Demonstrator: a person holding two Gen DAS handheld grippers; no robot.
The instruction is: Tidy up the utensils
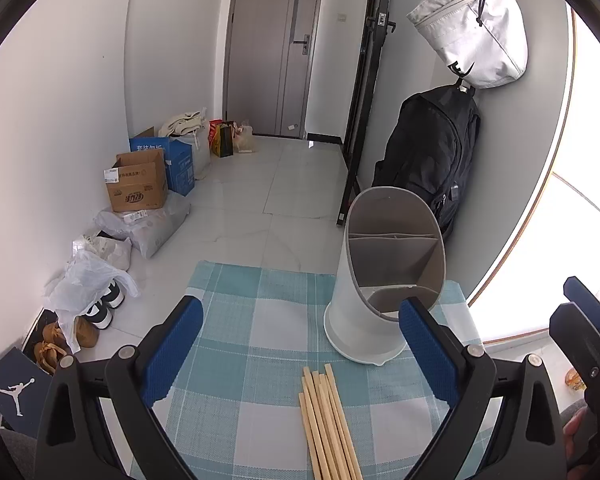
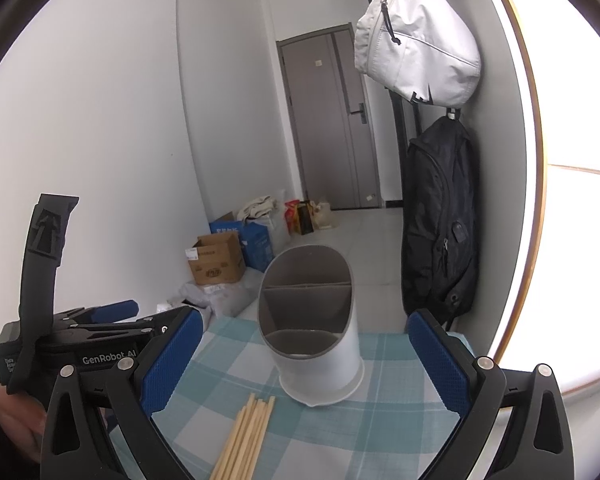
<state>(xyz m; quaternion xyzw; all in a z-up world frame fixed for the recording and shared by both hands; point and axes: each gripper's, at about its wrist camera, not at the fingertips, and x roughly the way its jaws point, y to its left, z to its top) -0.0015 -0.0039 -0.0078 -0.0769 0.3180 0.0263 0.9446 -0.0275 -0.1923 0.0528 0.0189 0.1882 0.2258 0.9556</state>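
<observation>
Through the left wrist camera we see our left tongs (image 1: 300, 360) spread wide with nothing between the blue pads. Below them a bundle of wooden chopsticks (image 1: 328, 420) lies on the table (image 1: 228, 360), which is covered with a teal and white checked cloth. The sticks lie side by side, touching, their tips pointing toward the utensil holder (image 1: 384, 280), which stands upright just beyond them. The holder is white outside and grey inside, with a slanted mouth and dividers that split it into compartments. Every compartment we can see into looks empty. At the right edge the right tongs (image 1: 580, 320) show only in part, and from this view we cannot tell how they stand.

We judge the chopsticks to be light, stiff and smooth, so they will roll or fan apart if pinched loosely. Taking them across the middle of the bundle should keep them level. The holder looks like light plastic and may tip if a stick knocks its rim.

Through the right wrist camera our right tongs (image 2: 304, 360) are also wide open and empty, hanging over the same cloth. The chopsticks (image 2: 248, 436) lie low and left of centre, and the holder (image 2: 312, 320) stands just past their tips, its open mouth facing us. The left tongs (image 2: 112, 316) appear side-on at the left, held in a hand (image 2: 16, 420).
</observation>
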